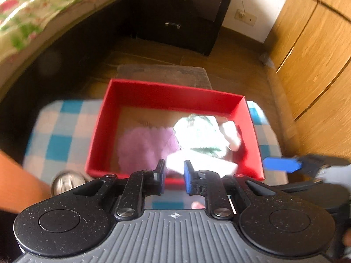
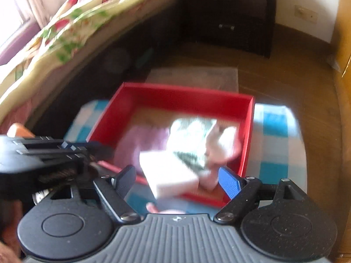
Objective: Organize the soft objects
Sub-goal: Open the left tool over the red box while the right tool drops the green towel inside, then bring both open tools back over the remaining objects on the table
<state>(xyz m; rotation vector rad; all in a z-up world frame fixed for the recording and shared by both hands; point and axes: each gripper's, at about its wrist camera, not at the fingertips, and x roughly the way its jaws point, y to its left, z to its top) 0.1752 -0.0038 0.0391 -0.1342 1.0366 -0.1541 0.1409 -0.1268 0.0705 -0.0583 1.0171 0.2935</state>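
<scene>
The red box, stiff-walled cardboard on the blue-and-white checked surface, holds the soft things. A fluffy purple cloth lies at its left. A white, green-patterned fabric bundle lies at its right. Both look light and limp, likely best pinched at a raised fold. The left gripper, at the box's near wall, is narrowly parted and empty. The right gripper gapes wide over the near wall, holding nothing.
</scene>
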